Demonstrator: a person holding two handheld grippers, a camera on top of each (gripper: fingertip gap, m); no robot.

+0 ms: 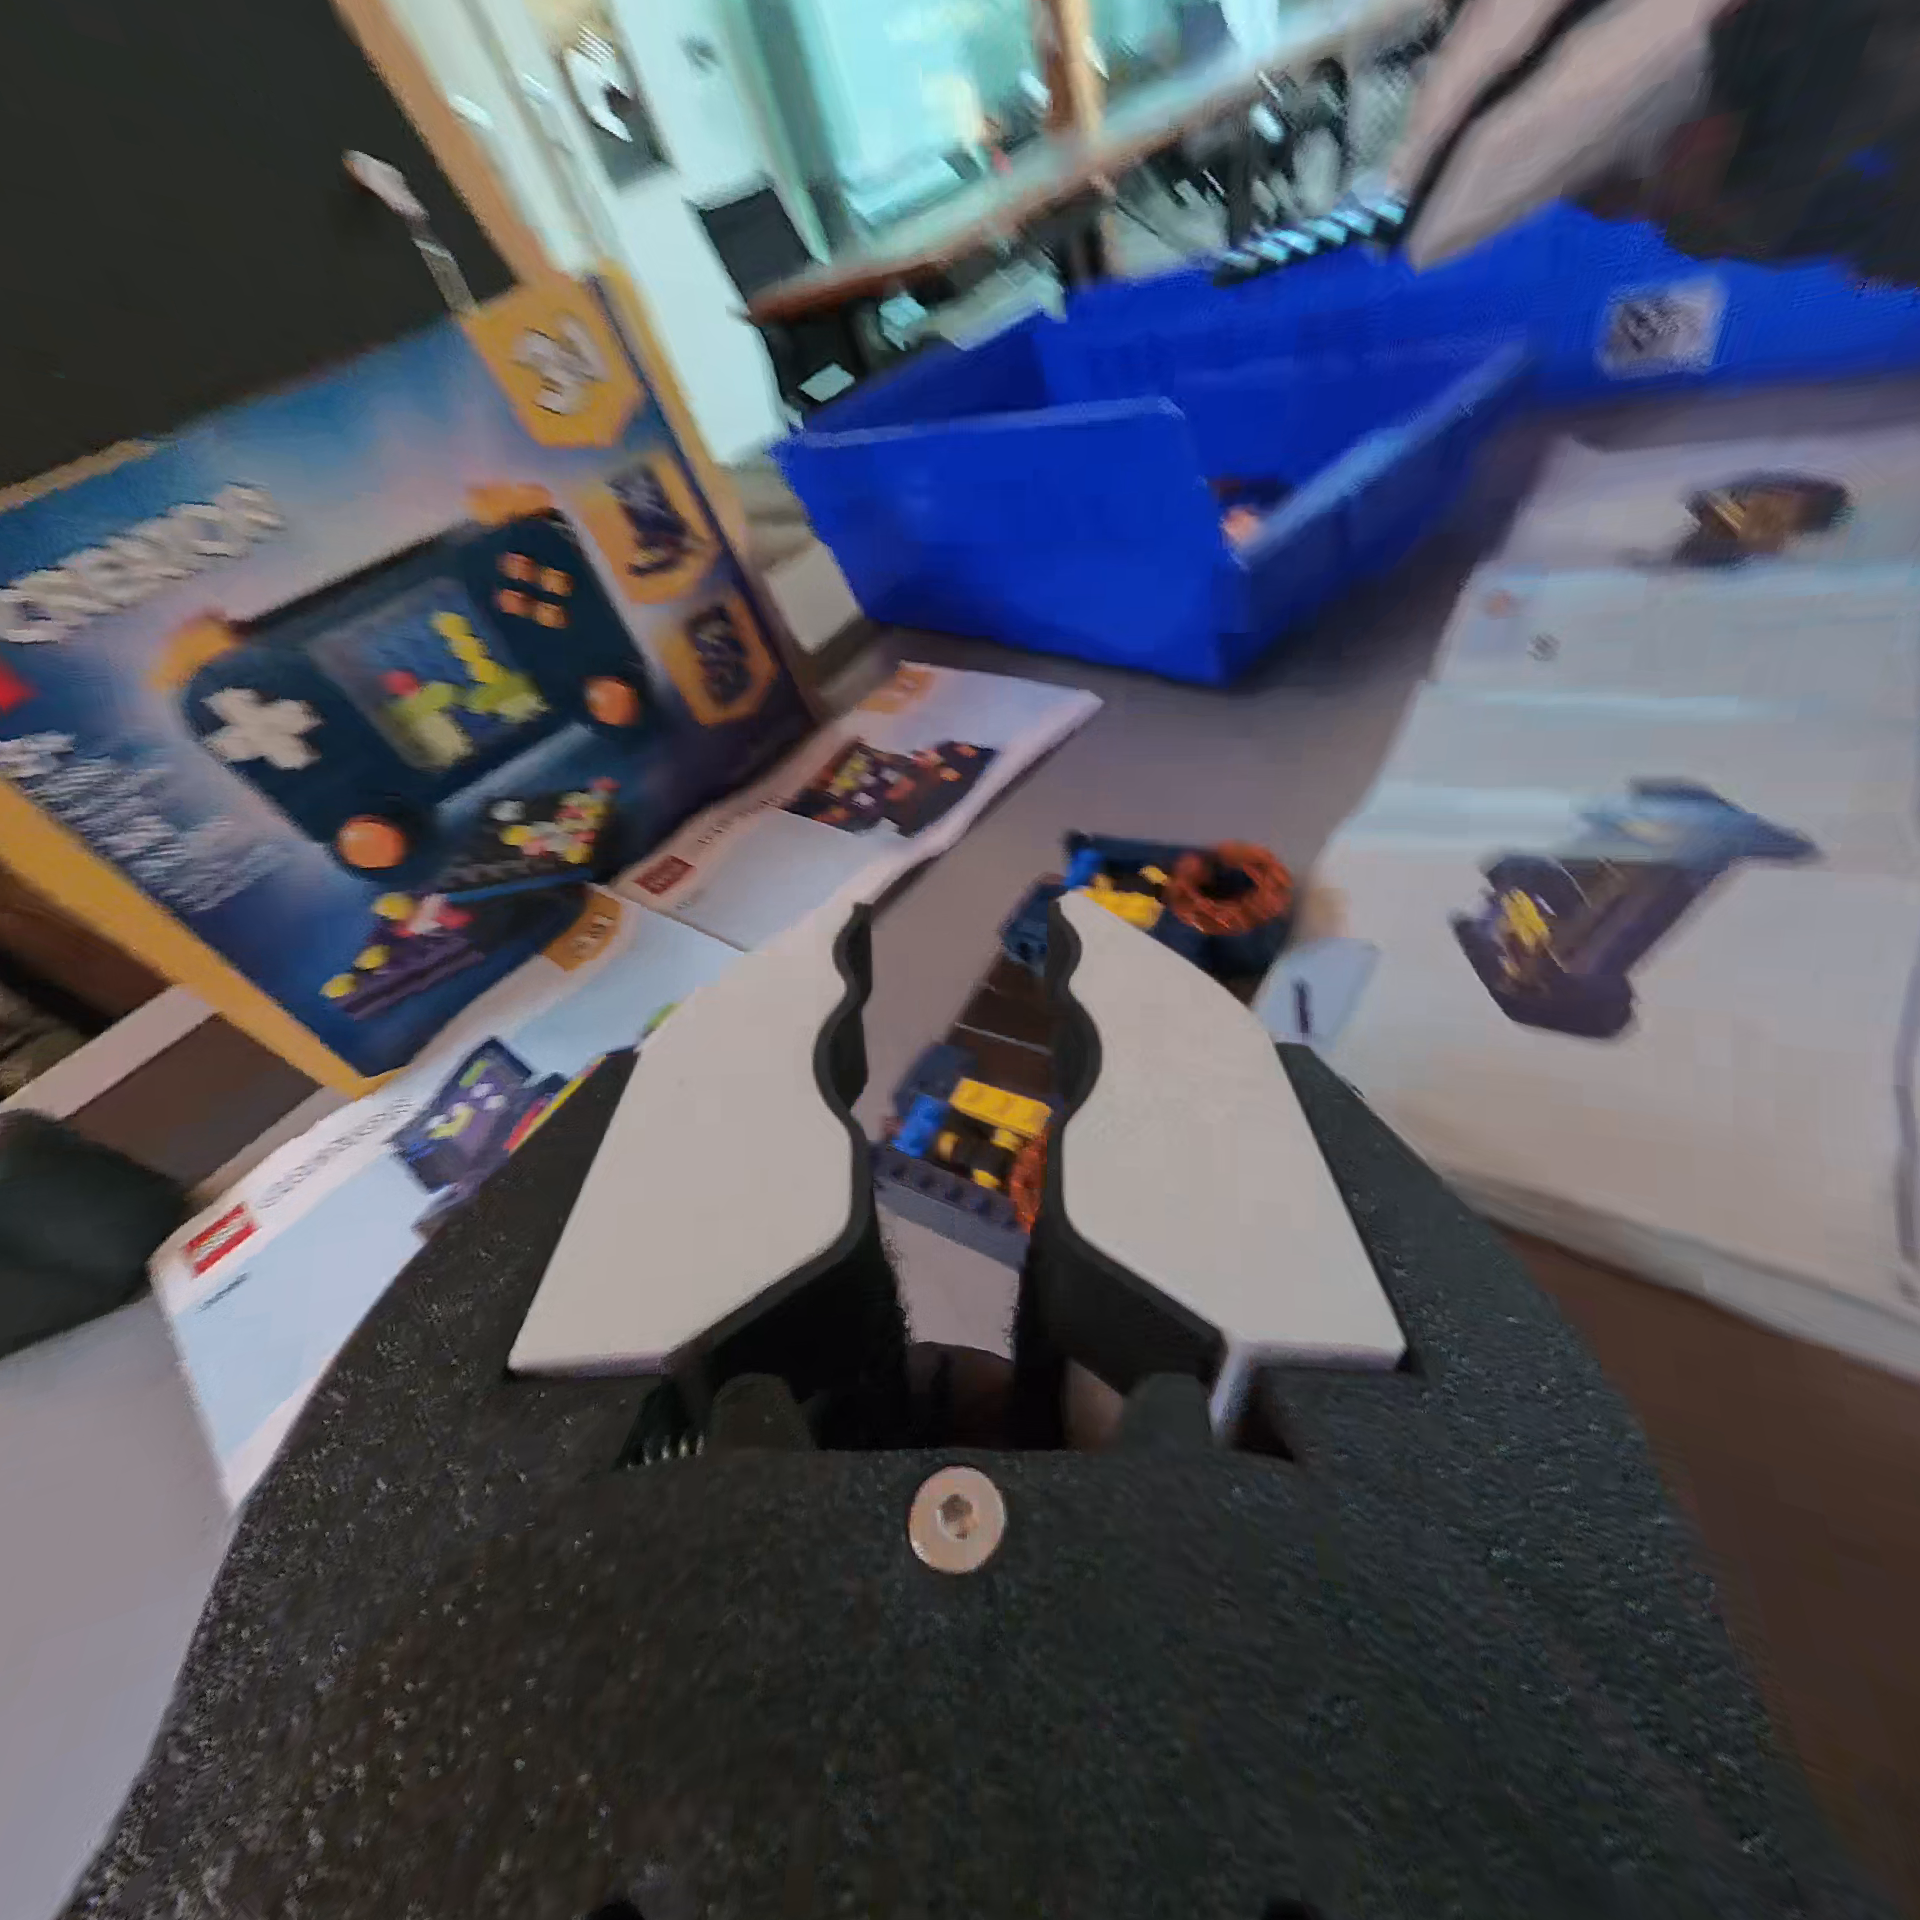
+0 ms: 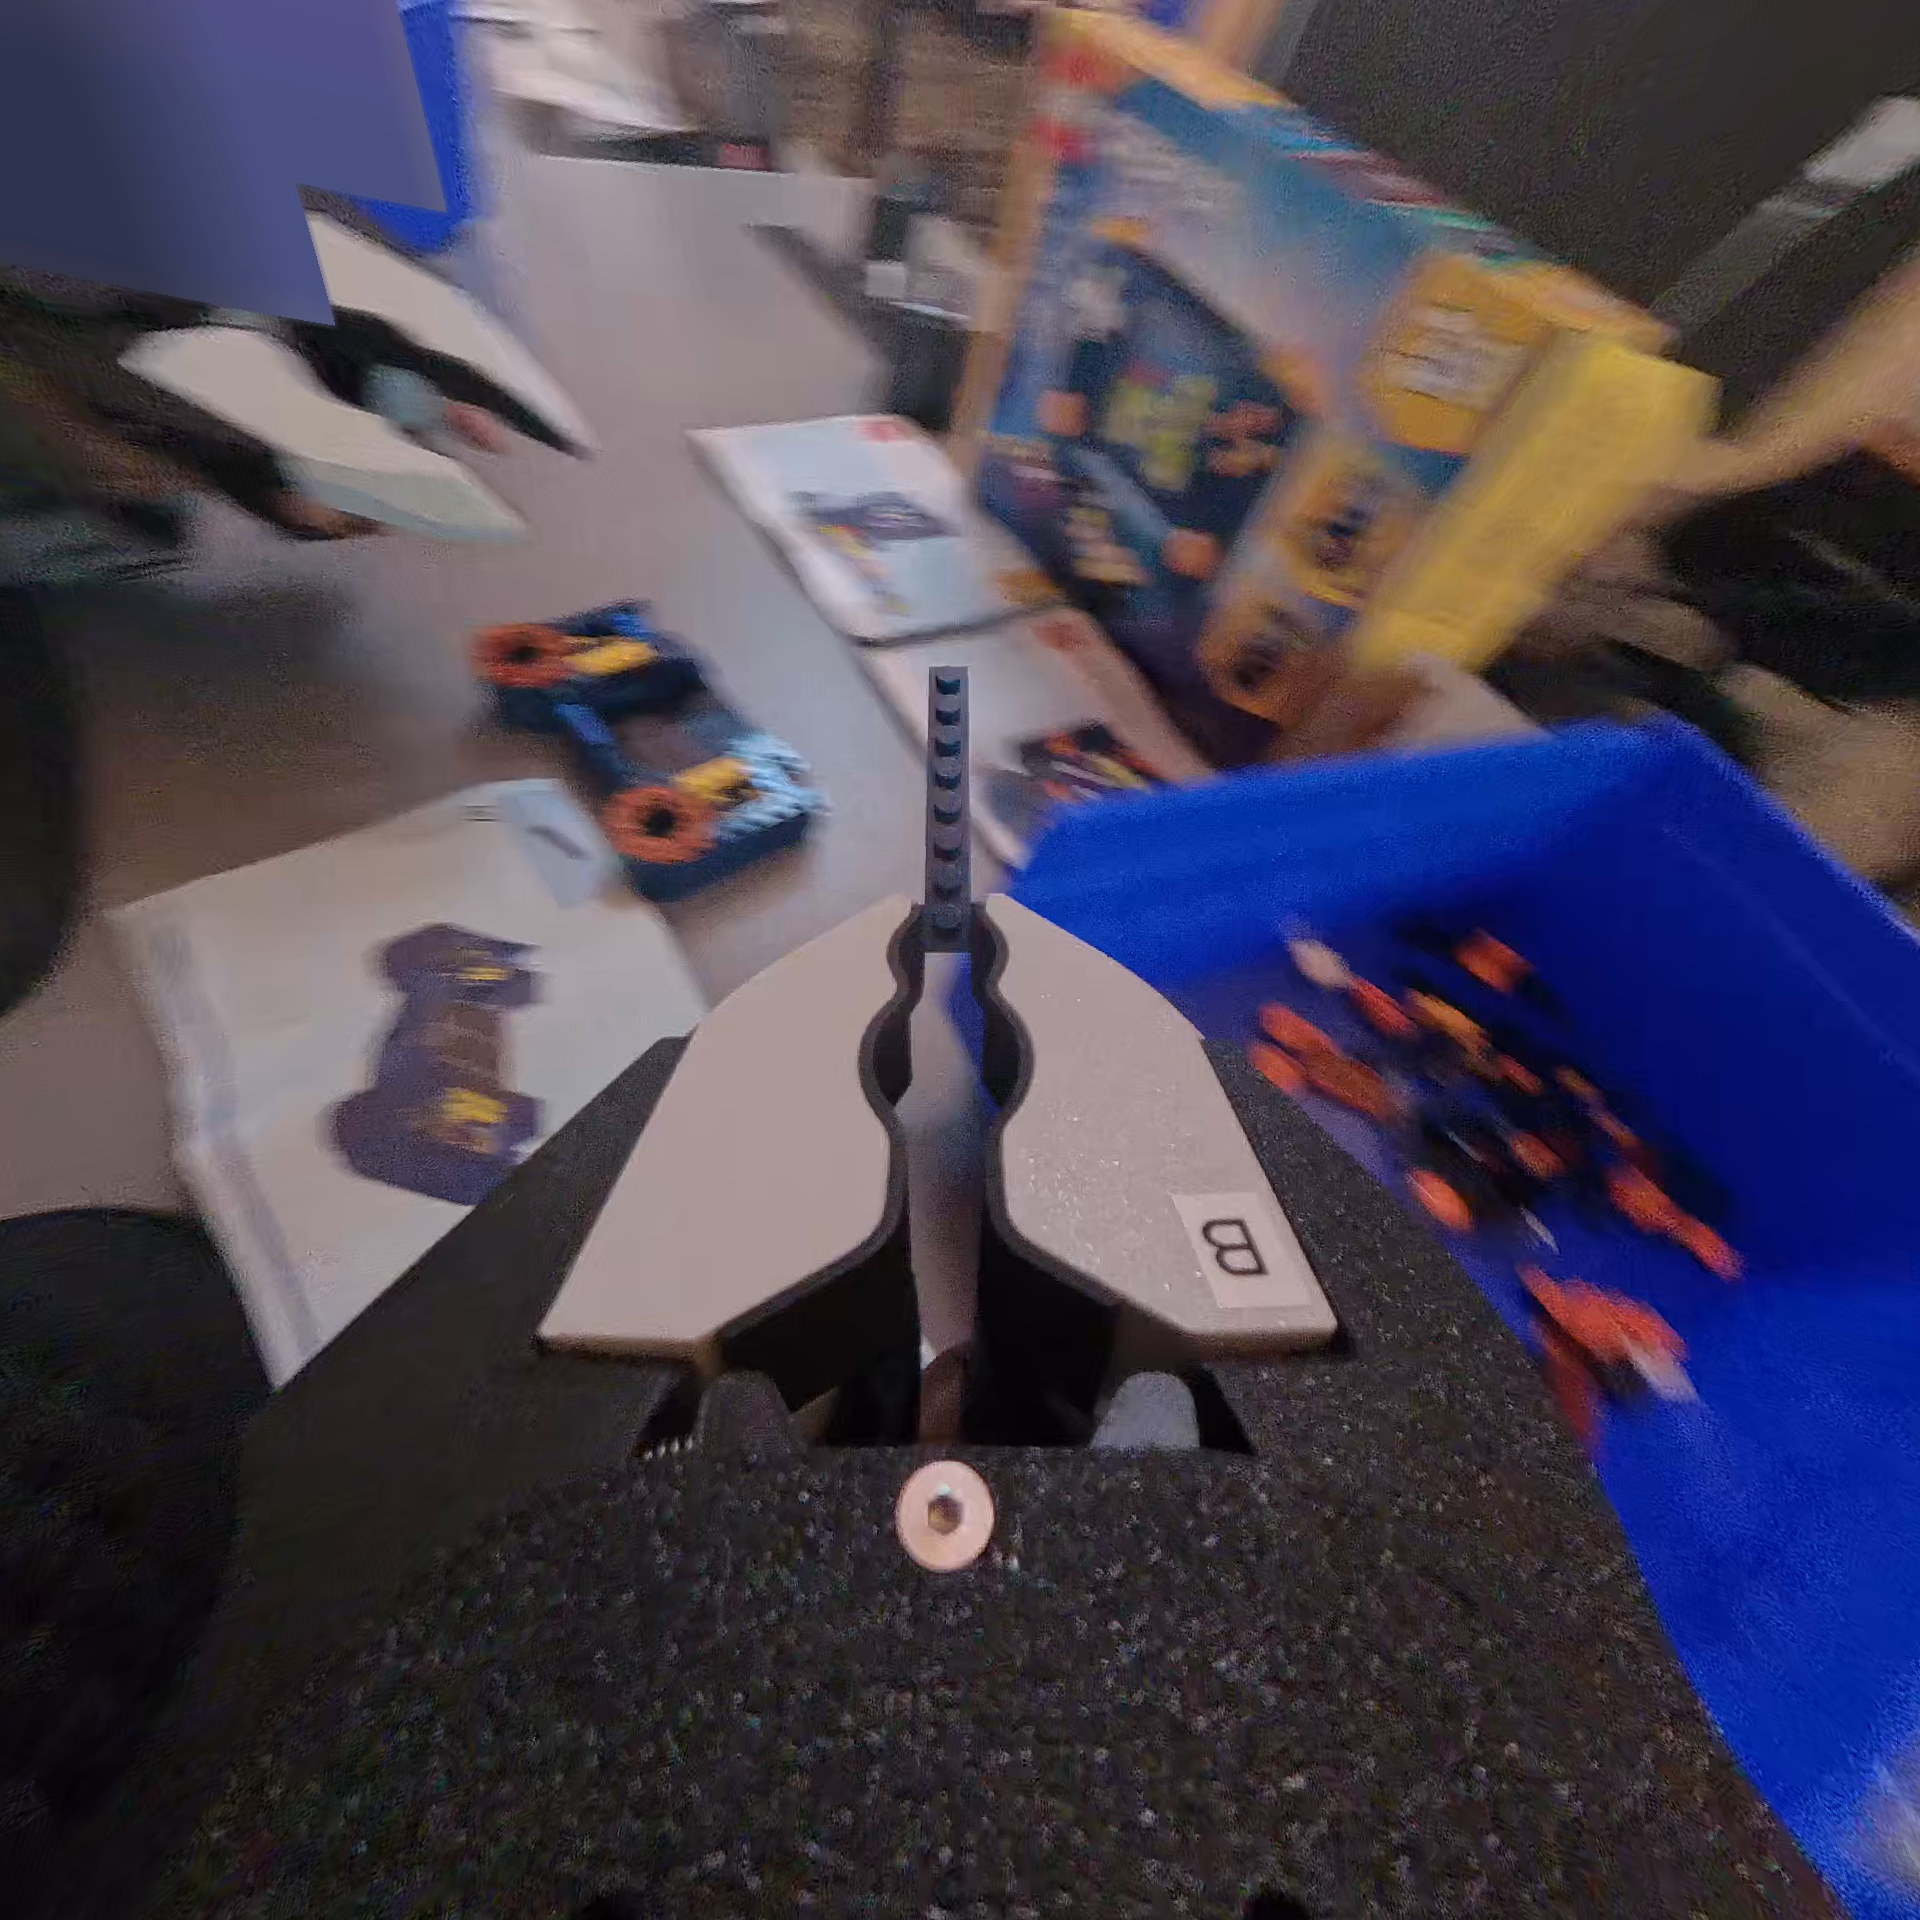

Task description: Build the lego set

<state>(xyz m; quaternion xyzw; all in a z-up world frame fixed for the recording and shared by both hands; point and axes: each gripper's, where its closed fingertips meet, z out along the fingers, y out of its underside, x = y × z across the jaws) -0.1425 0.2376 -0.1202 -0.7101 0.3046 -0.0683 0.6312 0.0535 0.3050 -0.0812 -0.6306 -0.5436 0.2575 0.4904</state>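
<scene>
Brick model (image 1: 1049, 1081) beneath parted jaws (blurred)

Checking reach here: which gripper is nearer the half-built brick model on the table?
Left. The left gripper hovers right over the brick model, jaws open. The right gripper, clamping a dark studded strip, sits farther back by the blue bin.
</scene>
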